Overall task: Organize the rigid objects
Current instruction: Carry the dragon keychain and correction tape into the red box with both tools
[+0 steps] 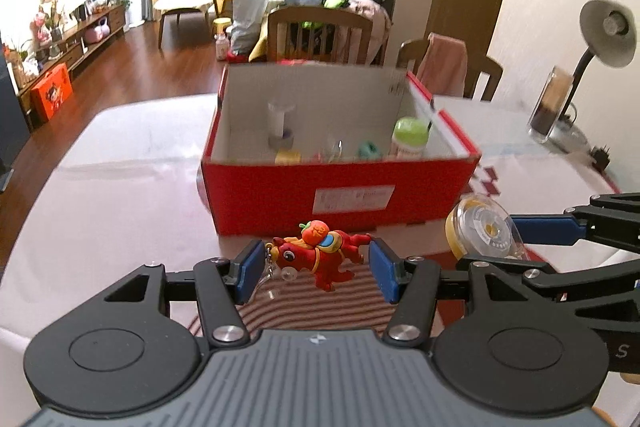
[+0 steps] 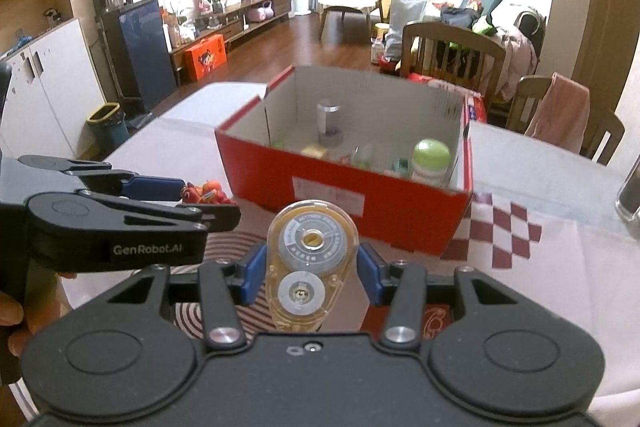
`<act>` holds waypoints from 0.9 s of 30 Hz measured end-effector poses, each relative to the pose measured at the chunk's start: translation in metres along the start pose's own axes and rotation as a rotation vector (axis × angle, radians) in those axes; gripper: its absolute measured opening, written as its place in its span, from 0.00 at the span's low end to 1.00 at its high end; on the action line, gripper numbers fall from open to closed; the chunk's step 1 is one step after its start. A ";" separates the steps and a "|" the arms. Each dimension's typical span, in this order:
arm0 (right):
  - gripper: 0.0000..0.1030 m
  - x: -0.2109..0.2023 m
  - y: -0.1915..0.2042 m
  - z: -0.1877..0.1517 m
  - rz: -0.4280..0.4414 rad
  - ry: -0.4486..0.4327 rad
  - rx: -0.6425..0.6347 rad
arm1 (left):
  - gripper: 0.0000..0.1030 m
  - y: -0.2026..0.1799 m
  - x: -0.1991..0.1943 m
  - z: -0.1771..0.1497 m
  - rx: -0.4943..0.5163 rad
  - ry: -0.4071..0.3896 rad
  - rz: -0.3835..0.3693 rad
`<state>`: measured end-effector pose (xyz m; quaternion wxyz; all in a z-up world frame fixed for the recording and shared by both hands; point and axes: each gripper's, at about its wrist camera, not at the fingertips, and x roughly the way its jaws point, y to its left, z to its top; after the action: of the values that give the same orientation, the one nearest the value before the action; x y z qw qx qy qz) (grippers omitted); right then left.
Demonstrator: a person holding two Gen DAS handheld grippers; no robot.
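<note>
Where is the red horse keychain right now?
The horse keychain sits between the left tool's open pads in the left wrist view, over the striped mat, just in front of the red box.

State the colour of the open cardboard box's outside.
Red outside on the open cardboard box, pale inside; clearest in the left wrist view.

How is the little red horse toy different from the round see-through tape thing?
The red horse toy is solid red with an orange fruit on its back; the tape dispenser is clear yellowish plastic with two round wheels inside. The horse lies sideways between the left tool's fingers; the dispenser stands on end between the right tool's. Both sit before the red box.
</note>
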<state>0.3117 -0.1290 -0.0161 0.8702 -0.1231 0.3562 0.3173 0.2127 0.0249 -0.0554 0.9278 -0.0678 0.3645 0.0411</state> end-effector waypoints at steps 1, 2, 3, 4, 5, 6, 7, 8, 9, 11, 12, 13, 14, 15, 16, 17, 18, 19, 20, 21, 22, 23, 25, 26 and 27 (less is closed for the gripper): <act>0.46 -0.002 -0.001 0.003 -0.001 -0.004 0.000 | 0.55 0.000 -0.003 0.005 0.003 -0.008 -0.004; 0.46 -0.003 -0.001 0.006 -0.002 -0.008 -0.001 | 0.55 0.001 -0.006 0.010 0.006 -0.019 -0.005; 0.46 -0.004 -0.002 0.009 -0.002 -0.011 -0.001 | 0.55 0.001 -0.009 0.014 0.008 -0.026 -0.005; 0.46 -0.005 -0.003 0.011 0.000 -0.013 0.002 | 0.55 0.001 -0.011 0.019 0.011 -0.032 -0.006; 0.46 -0.006 -0.005 0.015 0.003 -0.015 0.006 | 0.55 0.002 -0.013 0.023 0.013 -0.037 -0.008; 0.46 -0.006 -0.006 0.019 0.006 -0.017 0.008 | 0.55 0.001 -0.014 0.028 0.014 -0.041 -0.009; 0.46 -0.007 -0.007 0.022 0.004 -0.021 0.007 | 0.55 0.002 -0.015 0.032 0.014 -0.043 -0.012; 0.46 -0.008 -0.008 0.025 0.001 -0.026 0.002 | 0.55 0.002 -0.016 0.036 0.014 -0.046 -0.012; 0.46 -0.008 -0.009 0.029 -0.002 -0.030 -0.002 | 0.55 0.003 -0.016 0.040 0.016 -0.049 -0.012; 0.46 -0.008 -0.011 0.035 -0.006 -0.036 -0.006 | 0.55 0.002 -0.015 0.049 0.026 -0.053 -0.010; 0.46 -0.007 -0.012 0.038 -0.007 -0.037 -0.009 | 0.55 0.002 -0.014 0.052 0.031 -0.055 -0.008; 0.46 -0.006 -0.013 0.042 -0.008 -0.038 -0.012 | 0.55 0.002 -0.013 0.055 0.037 -0.057 -0.006; 0.46 -0.005 -0.015 0.046 -0.012 -0.041 -0.015 | 0.55 0.002 -0.012 0.060 0.043 -0.058 -0.004; 0.46 -0.004 -0.015 0.050 -0.017 -0.045 -0.019 | 0.55 0.002 -0.011 0.065 0.047 -0.061 -0.002; 0.46 -0.002 -0.016 0.054 -0.020 -0.048 -0.024 | 0.55 0.002 -0.010 0.067 0.050 -0.064 0.000; 0.46 0.000 -0.018 0.058 -0.023 -0.052 -0.027 | 0.55 0.003 -0.009 0.073 0.053 -0.068 -0.001; 0.46 0.002 -0.019 0.063 -0.025 -0.055 -0.029 | 0.55 0.005 -0.008 0.076 0.053 -0.070 -0.001; 0.46 0.004 -0.020 0.066 -0.028 -0.057 -0.032 | 0.55 0.006 -0.005 0.082 0.051 -0.071 -0.001; 0.46 0.006 -0.023 0.069 -0.033 -0.059 -0.034 | 0.55 0.007 -0.003 0.086 0.049 -0.070 0.000; 0.46 0.009 -0.024 0.072 -0.037 -0.060 -0.036 | 0.55 0.008 0.000 0.089 0.045 -0.068 0.002; 0.46 0.012 -0.026 0.075 -0.039 -0.060 -0.039 | 0.55 0.011 0.003 0.094 0.039 -0.065 0.004; 0.46 0.015 -0.027 0.078 -0.040 -0.061 -0.046 | 0.55 0.012 0.007 0.098 0.035 -0.061 0.004; 0.46 0.023 -0.031 0.084 -0.053 -0.058 -0.059 | 0.55 0.016 0.015 0.104 0.029 -0.052 0.005; 0.46 0.028 -0.033 0.086 -0.060 -0.056 -0.062 | 0.55 0.017 0.020 0.108 0.028 -0.049 0.011; 0.46 0.032 -0.035 0.088 -0.064 -0.053 -0.065 | 0.55 0.018 0.023 0.110 0.028 -0.047 0.016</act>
<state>0.3992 -0.1024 0.0247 0.8846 -0.1542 0.3183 0.3039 0.3006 0.0604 0.0067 0.9366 -0.0510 0.3437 0.0452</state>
